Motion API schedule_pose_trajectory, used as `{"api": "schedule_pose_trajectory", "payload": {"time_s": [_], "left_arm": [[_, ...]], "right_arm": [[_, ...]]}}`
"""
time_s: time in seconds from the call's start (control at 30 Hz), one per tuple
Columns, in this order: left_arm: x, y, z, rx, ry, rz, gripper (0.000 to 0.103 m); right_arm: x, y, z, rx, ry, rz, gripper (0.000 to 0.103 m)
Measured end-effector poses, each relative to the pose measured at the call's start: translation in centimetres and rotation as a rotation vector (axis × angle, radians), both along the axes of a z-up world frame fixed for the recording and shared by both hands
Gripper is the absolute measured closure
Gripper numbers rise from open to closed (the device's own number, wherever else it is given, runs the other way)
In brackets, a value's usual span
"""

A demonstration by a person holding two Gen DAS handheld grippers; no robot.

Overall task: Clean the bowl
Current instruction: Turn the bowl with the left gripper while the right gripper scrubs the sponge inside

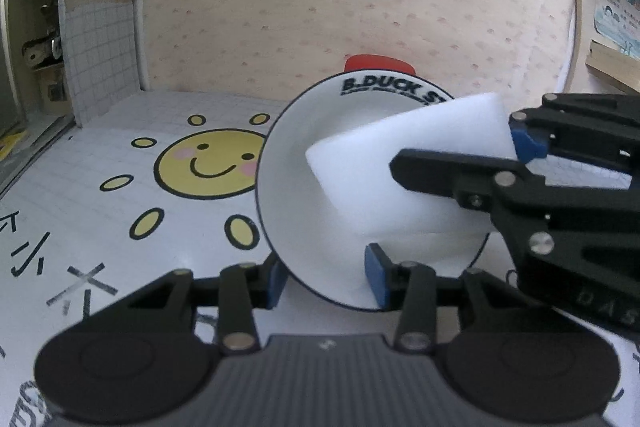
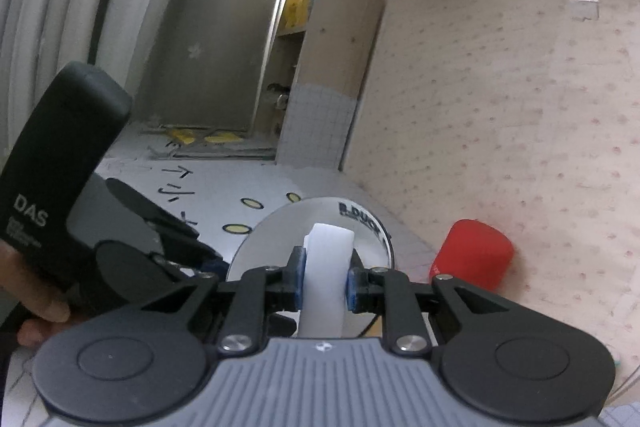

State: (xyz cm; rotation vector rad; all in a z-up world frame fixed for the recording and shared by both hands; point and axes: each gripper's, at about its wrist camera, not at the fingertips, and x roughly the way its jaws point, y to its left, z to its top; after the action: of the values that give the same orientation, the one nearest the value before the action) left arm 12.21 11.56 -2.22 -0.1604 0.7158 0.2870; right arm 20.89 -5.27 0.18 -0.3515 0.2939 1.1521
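There are two grippers at work and one bowl between them. The left gripper (image 1: pixel 326 277) has its two blue-padded fingers clamped on the near rim of the white bowl (image 1: pixel 292 187), one pad outside the wall and one inside, so the bowl is tipped up on its edge with its open face turned toward the right. The bowl carries a thin dark rim line and the black lettering "B.DUCK" along its far edge. It is held over a white table mat (image 1: pixel 120 155) printed with one smiling yellow sun, ringed by small yellow ovals, and some black characters at the left.

The right gripper (image 2: pixel 324 281) comes in from the right and is closed tight on one white sponge block (image 2: pixel 326 259), its two blue pads pressing the block's sides. The block's far end reaches into the bowl's hollow and lies against the inner wall; from the left wrist view the sponge (image 1: pixel 400 171) covers much of the bowl's right half.

Behind the bowl, against the dotted pink wall (image 2: pixel 520 107), lies one red cylindrical container (image 2: pixel 472 255) on its side. Far to the left stands a wooden shelf unit (image 2: pixel 320 47) with yellow items on it.
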Motion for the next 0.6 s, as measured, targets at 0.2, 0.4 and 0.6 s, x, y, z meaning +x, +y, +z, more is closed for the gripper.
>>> {"api": "schedule_pose_trajectory", "payload": {"time_s": [0.2, 0.4, 0.6], "left_arm": [[0.8, -1.7, 0.5, 0.026, 0.019, 0.022, 0.063], [0.8, -2.0, 0.6, 0.028, 0.024, 0.026, 0.064], [1.6, -1.7, 0.9, 0.033, 0.038, 0.046, 0.064]], "right_arm": [[0.4, -0.2, 0.4, 0.021, -0.010, -0.045, 0.085], [0.4, 0.6, 0.4, 0.004, 0.012, 0.004, 0.085], [0.9, 1.6, 0.6, -0.062, 0.015, 0.067, 0.085]]}}
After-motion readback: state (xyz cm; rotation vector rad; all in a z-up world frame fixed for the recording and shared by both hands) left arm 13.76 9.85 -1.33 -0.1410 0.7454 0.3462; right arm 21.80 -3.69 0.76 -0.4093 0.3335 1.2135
